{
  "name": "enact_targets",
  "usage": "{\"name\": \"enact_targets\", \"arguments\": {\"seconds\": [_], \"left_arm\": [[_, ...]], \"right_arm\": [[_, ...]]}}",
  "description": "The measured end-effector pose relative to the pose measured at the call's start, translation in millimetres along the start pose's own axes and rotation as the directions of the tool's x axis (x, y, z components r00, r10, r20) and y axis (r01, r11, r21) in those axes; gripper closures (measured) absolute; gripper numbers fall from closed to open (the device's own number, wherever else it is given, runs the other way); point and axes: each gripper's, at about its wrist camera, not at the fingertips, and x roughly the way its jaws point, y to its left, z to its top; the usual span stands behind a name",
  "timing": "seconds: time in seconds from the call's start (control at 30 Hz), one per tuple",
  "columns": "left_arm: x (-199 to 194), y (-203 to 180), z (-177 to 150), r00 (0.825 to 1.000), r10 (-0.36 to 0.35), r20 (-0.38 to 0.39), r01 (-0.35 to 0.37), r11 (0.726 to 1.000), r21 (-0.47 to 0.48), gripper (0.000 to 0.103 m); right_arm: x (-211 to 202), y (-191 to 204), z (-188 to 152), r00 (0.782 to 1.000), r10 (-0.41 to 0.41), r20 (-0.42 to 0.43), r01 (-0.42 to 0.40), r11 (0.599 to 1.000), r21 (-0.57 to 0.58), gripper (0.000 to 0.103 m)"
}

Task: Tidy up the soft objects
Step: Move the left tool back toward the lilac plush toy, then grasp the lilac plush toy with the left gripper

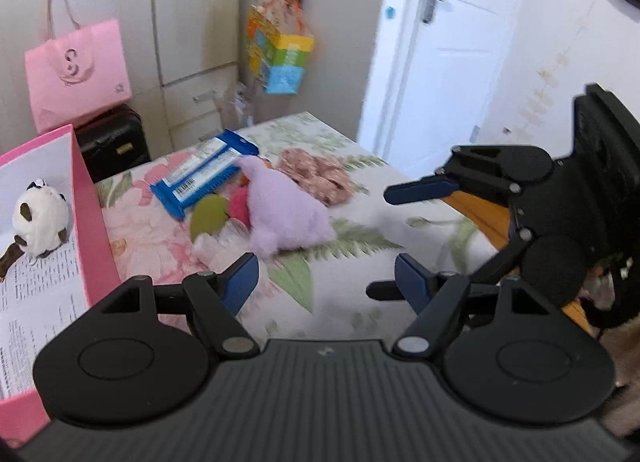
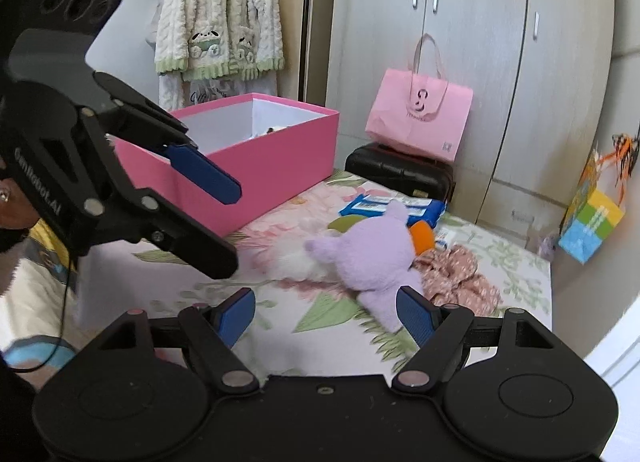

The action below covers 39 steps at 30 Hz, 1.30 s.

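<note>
A lilac plush toy (image 1: 280,213) lies on the flowered bedspread (image 1: 352,278), with green, pink and white soft pieces beside it; it also shows in the right wrist view (image 2: 372,258). A pink patterned cloth (image 1: 316,175) lies just behind it. An open pink box (image 1: 90,221) at the left holds a black-and-white plush (image 1: 40,217). My left gripper (image 1: 326,282) is open and empty, a little short of the lilac plush. My right gripper (image 2: 326,314) is open and empty, its right finger next to the plush's leg. The right gripper also shows in the left wrist view (image 1: 408,229).
A blue packet (image 1: 204,173) lies behind the plush. A pink paper bag (image 1: 76,73) stands on a black case (image 1: 114,139) by the wardrobe. A coloured bag (image 1: 280,53) hangs on the wall. A white door (image 1: 444,49) is at the right. A robe (image 2: 220,17) hangs behind the box.
</note>
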Motion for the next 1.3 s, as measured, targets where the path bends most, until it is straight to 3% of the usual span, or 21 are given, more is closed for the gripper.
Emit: {"name": "enact_targets", "arguments": {"seconds": [0.13, 0.5, 0.67, 0.73, 0.87, 1.13, 1.3], "left_arm": [[23, 3, -4, 0.996, 0.065, 0.066, -0.067, 0.997, 0.024, 0.029], [68, 15, 4, 0.989, 0.058, 0.137, -0.056, 0.998, -0.013, 0.031], [79, 18, 2, 0.987, 0.085, 0.134, -0.085, 0.996, -0.013, 0.038], [84, 17, 1, 0.99, 0.089, 0.106, -0.09, 0.996, 0.004, 0.052], [93, 21, 0, 0.995, 0.08, 0.065, -0.078, 0.997, -0.025, 0.062], [97, 19, -1, 0.995, 0.078, 0.063, -0.072, 0.994, -0.079, 0.066], [94, 16, 2, 0.994, 0.086, 0.068, -0.079, 0.992, -0.095, 0.066]], "right_arm": [[28, -10, -9, 0.999, -0.032, 0.037, 0.033, 0.999, -0.043, 0.021], [80, -38, -7, 0.999, 0.012, 0.039, -0.009, 0.997, -0.082, 0.022], [95, -54, -5, 0.998, 0.066, -0.001, -0.066, 0.998, -0.024, 0.022], [97, -55, -6, 0.997, 0.075, 0.011, -0.075, 0.997, -0.03, 0.024], [95, -49, -10, 0.996, 0.075, 0.046, -0.071, 0.994, -0.085, 0.03], [108, -58, -13, 0.999, 0.053, 0.009, -0.053, 0.999, -0.015, 0.033], [103, -51, -14, 0.999, 0.03, 0.026, -0.029, 1.0, -0.012, 0.041]]}}
